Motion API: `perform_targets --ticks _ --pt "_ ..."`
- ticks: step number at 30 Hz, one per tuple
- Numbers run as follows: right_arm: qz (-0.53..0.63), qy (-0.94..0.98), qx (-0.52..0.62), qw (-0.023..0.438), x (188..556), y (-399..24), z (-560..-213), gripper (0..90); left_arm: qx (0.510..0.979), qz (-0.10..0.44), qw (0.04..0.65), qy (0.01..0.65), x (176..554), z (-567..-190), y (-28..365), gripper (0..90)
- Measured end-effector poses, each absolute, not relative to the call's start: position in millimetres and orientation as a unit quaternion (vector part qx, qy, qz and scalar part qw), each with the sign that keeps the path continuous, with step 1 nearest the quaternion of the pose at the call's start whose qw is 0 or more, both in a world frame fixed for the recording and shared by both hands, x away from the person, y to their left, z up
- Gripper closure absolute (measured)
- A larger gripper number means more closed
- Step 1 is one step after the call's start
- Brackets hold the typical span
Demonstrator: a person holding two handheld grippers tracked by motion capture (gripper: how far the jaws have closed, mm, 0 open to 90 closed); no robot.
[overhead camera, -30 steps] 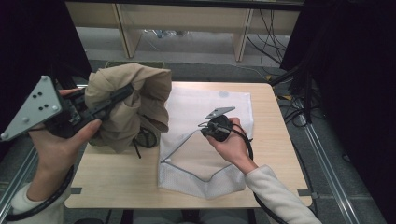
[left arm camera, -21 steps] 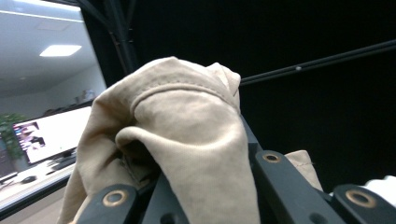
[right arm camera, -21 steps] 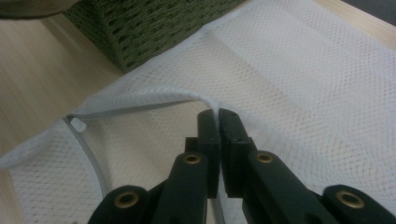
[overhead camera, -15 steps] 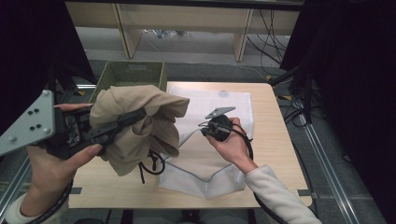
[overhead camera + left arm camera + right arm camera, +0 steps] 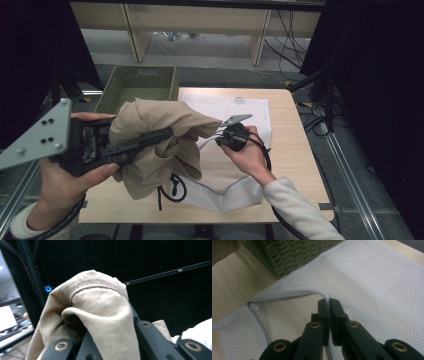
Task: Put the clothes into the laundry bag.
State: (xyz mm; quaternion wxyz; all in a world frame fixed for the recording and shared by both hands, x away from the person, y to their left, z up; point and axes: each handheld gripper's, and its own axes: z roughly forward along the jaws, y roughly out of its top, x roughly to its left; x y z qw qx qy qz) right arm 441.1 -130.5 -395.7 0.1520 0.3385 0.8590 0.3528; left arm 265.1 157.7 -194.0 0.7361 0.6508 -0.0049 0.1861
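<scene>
A crumpled tan garment (image 5: 160, 150) hangs above the table's left side, with my left gripper (image 5: 169, 134) shut on it. In the left gripper view the tan cloth (image 5: 100, 315) drapes over both jaws and hides their tips. A black drawstring (image 5: 172, 189) dangles from the garment onto the table. A white mesh bag (image 5: 240, 107) lies on the wooden table (image 5: 295, 150). My right gripper (image 5: 220, 139) is shut on the bag's rim and lifts it slightly. The right gripper (image 5: 329, 302) pinches the bag's hem (image 5: 287, 297), with mesh (image 5: 374, 277) spreading beyond it.
A green woven basket (image 5: 140, 82) stands at the table's back left corner, and its wall (image 5: 287, 255) lies just beyond the bag in the right gripper view. Wooden shelving and cables sit behind the table. Dark frames flank both sides.
My left gripper has carried the tan garment rightward and a little up, toward the bag's raised rim, uncovering the green basket. The right gripper has stayed put on the bag.
</scene>
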Motion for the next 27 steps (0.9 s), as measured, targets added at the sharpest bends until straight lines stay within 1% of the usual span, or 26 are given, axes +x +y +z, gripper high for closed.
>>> perform_targets --ticks 3,6,13,18,27 --pt "0.357 0.857 0.338 0.156 441.0 -130.1 -396.2 89.2 0.648 0.170 0.743 -0.012 263.0 -191.0 152.2 83.3" --pt "0.357 0.857 0.339 0.155 440.9 -130.3 -396.2 89.2 0.650 0.168 0.741 -0.022 260.8 -189.1 146.3 83.2" --pt "0.358 0.854 0.347 0.150 440.5 -129.5 -396.1 89.2 0.656 0.131 0.743 -0.022 267.1 -192.0 131.3 83.2" --pt "0.351 0.856 0.349 0.146 440.7 -131.0 -395.3 89.2 0.652 0.132 0.746 -0.030 270.6 -186.9 123.4 83.2" --pt "0.357 0.850 0.361 0.142 439.7 -131.6 -395.1 89.3 0.659 0.097 0.745 -0.051 266.8 -186.5 99.4 83.2"
